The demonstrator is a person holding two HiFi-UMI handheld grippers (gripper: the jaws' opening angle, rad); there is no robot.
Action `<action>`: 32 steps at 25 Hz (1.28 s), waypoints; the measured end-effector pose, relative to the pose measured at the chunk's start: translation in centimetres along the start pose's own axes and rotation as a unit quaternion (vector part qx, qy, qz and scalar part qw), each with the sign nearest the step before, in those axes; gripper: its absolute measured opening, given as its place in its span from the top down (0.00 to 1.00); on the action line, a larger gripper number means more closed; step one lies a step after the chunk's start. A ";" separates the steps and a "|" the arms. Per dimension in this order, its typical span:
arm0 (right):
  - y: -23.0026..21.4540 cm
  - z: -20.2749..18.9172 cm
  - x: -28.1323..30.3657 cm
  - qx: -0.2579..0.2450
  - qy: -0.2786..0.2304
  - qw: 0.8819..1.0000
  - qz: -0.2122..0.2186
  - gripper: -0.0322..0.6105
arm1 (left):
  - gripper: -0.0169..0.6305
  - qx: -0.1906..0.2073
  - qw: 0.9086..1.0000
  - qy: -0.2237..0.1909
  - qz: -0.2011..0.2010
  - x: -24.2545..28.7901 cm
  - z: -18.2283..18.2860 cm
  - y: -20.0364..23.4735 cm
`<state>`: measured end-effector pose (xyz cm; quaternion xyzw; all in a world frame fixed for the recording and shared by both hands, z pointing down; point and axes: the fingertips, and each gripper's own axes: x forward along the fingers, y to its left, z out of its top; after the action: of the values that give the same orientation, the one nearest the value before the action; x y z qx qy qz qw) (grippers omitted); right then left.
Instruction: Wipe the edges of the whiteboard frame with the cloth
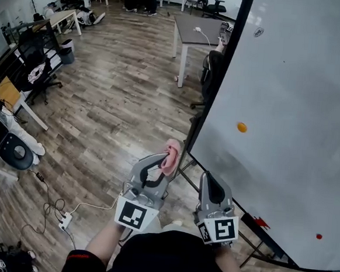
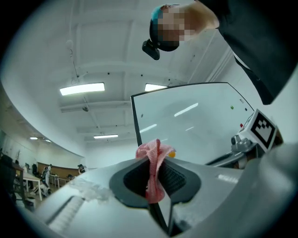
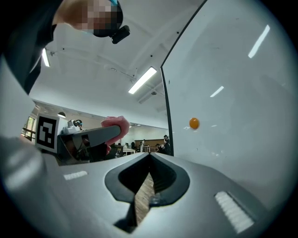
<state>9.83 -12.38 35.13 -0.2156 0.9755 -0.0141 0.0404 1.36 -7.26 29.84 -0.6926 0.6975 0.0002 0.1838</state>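
- Your left claw (image 1: 169,157) is clamped on the pink cloth (image 1: 172,150). In the left gripper view the cloth (image 2: 155,160) stands pinched between the two pads, with a bunched fold rising above the tips.
- Your right claw (image 1: 208,178) is just beside the left one, on its right. The right gripper view shows its jaws (image 3: 150,160) drawn together at the tips with nothing between them; only a thin slit of floor shows lower down.
- The cloth sits just beside the lower left corner of the whiteboard frame (image 1: 217,80). You cannot tell from these views whether it touches the black edge.
- The whiteboard (image 1: 296,95) fills the right side of the head view, tilted away from you. An orange magnet (image 1: 241,127) sits on its white face, above the right claw.
- The wooden floor (image 1: 114,99) lies below and beyond the claws. A white power strip (image 1: 65,220) rests on it to your left.
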 end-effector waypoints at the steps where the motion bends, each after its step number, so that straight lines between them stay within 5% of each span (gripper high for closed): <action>1: -0.3 0.2 0.4 -0.001 -0.001 1.000 -0.004 0.95 | 0.90 0.010 1.000 -0.006 -0.008 0.8 0.4 0.4; 9: -2.1 2.2 4.1 -0.017 -0.006 0.997 -0.076 0.95 | 0.90 0.059 0.993 -0.067 -0.081 6.5 3.5 4.3; 15: -4.6 3.2 6.2 -0.038 -0.016 0.988 -0.148 0.95 | 0.90 0.076 0.979 -0.099 -0.160 11.7 4.0 4.8; 20: -4.6 4.8 7.5 -0.056 -0.022 0.980 -0.192 0.95 | 0.90 0.079 0.972 -0.123 -0.184 13.7 5.6 7.0; 26: -4.2 7.3 6.9 -0.083 -0.039 0.963 -0.253 0.95 | 0.90 0.103 0.953 -0.172 -0.225 15.3 9.7 7.5; 32: -2.9 9.6 7.7 -0.110 -0.040 0.956 -0.268 0.95 | 0.90 0.146 0.936 -0.217 -0.237 16.8 14.3 7.9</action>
<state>4.93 -18.37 25.10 -0.4725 0.8752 0.0917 0.0498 -2.19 -19.53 10.21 -0.7861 0.4489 0.0051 0.4249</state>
